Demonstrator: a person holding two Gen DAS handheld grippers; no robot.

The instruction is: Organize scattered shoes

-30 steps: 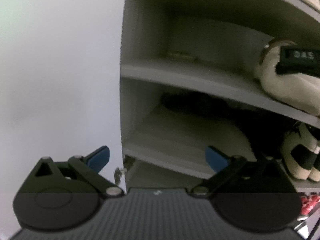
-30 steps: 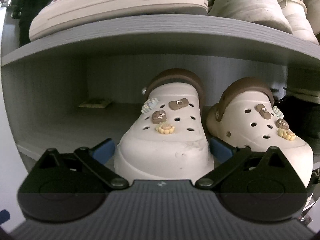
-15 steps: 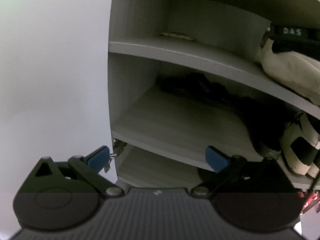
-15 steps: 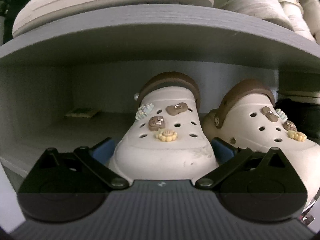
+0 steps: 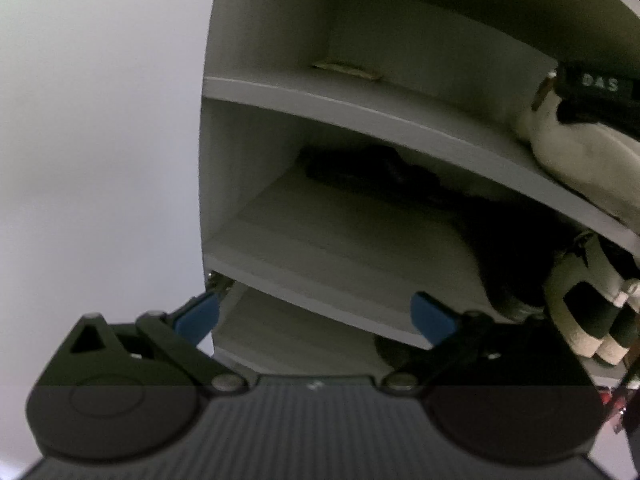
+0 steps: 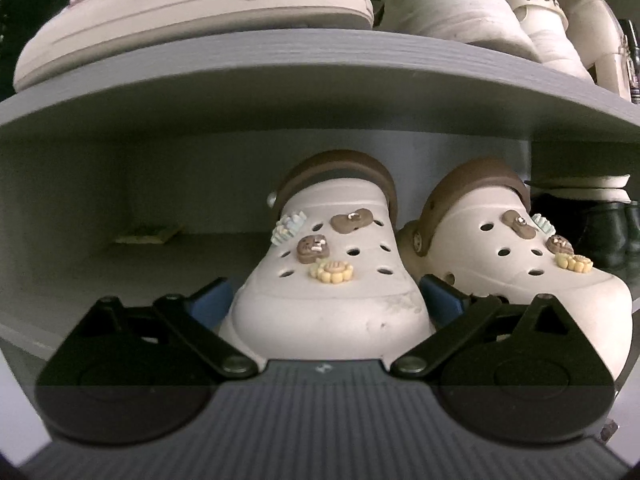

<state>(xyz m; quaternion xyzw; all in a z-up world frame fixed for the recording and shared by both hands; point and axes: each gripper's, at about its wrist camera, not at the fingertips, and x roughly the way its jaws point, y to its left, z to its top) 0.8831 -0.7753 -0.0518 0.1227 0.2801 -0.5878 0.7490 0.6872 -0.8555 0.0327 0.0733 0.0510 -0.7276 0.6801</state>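
Two clogs (image 6: pixel 332 276) side by side under the shelf board (image 6: pixel 320 60).

Right claw (image 6: pixel 326 300) straddles cream clog (image 6: pixel 332 280) on shelf (image 6: pixel 120 264).

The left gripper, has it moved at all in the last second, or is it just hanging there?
Yes. The left gripper has swung left: the shelf edge and the white shoe have slid rightward in its view, and more bare wall shows.

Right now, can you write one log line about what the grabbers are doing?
left gripper: open, empty, facing shelf | right gripper: around cream clog, grip unclear | second clog: beside it
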